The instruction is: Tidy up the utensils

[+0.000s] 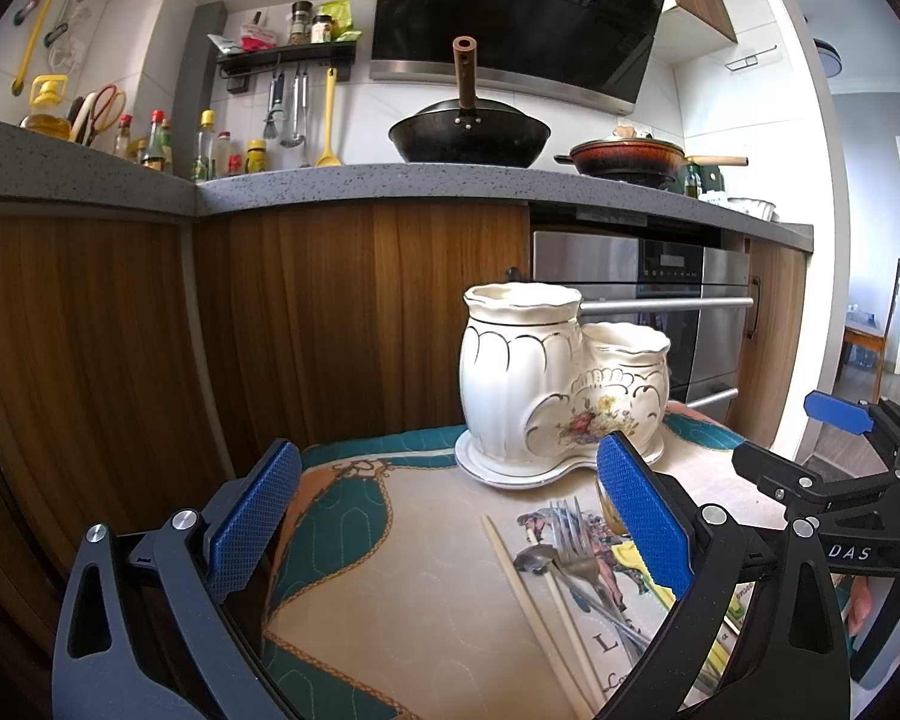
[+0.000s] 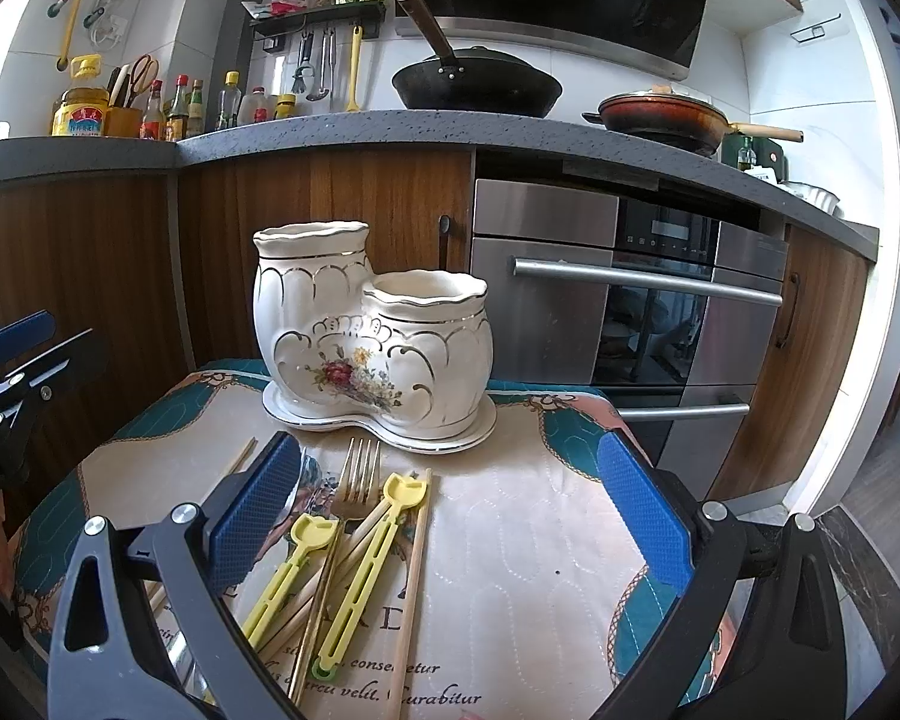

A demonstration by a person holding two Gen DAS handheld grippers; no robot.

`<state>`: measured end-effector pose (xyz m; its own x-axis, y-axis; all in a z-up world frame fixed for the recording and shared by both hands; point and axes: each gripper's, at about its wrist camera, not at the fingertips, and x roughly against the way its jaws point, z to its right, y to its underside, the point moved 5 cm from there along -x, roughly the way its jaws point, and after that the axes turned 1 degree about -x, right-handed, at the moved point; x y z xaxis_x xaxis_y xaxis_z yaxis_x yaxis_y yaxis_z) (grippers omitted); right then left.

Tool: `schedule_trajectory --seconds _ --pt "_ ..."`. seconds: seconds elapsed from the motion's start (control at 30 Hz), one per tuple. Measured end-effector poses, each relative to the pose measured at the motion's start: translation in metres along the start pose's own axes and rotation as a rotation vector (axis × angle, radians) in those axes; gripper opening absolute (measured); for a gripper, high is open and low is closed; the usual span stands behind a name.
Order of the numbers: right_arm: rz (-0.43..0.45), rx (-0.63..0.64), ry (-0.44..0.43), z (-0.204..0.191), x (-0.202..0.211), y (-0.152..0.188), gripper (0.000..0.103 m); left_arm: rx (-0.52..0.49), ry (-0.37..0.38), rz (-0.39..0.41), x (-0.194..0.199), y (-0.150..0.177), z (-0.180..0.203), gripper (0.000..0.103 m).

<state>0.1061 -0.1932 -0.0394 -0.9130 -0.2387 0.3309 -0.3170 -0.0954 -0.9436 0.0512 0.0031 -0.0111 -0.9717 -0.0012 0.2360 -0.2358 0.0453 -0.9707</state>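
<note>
Left wrist view: nearest the camera, the left gripper [image 1: 447, 519] hangs low over the desk with its jaws spread wide and nothing between them. Under it a bare stretch of quilted mat [image 1: 402, 570] runs to the mat's far edge. A fork [image 1: 576, 546] and wooden chopsticks [image 1: 531, 594] lie heaped toward the right finger. The white ceramic holder [image 1: 546, 384] stands upright on its saucer near the far edge. The right gripper [image 1: 834, 468] shows at the right border.

Right wrist view: the right gripper [image 2: 450, 510] also has its jaws wide apart and empty. The fork [image 2: 357, 480], yellow training chopsticks [image 2: 366, 564] and wooden chopsticks [image 2: 414, 582] lie beside its left finger, just short of the holder [image 2: 372, 330]. Open mat [image 2: 528, 552] fills the right half.
</note>
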Motion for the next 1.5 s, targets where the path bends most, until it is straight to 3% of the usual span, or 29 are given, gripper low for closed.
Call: schedule_trajectory --seconds 1.3,1.5 --pt "-0.025 -0.002 -0.003 -0.0014 -0.0029 0.0050 0.098 0.001 -0.001 -0.002 -0.0001 0.0001 0.0006 0.098" --pt "-0.069 -0.042 -0.054 0.0049 -0.0065 0.0052 0.098 -0.011 -0.002 -0.017 -0.0048 0.0062 -0.0017 0.098"
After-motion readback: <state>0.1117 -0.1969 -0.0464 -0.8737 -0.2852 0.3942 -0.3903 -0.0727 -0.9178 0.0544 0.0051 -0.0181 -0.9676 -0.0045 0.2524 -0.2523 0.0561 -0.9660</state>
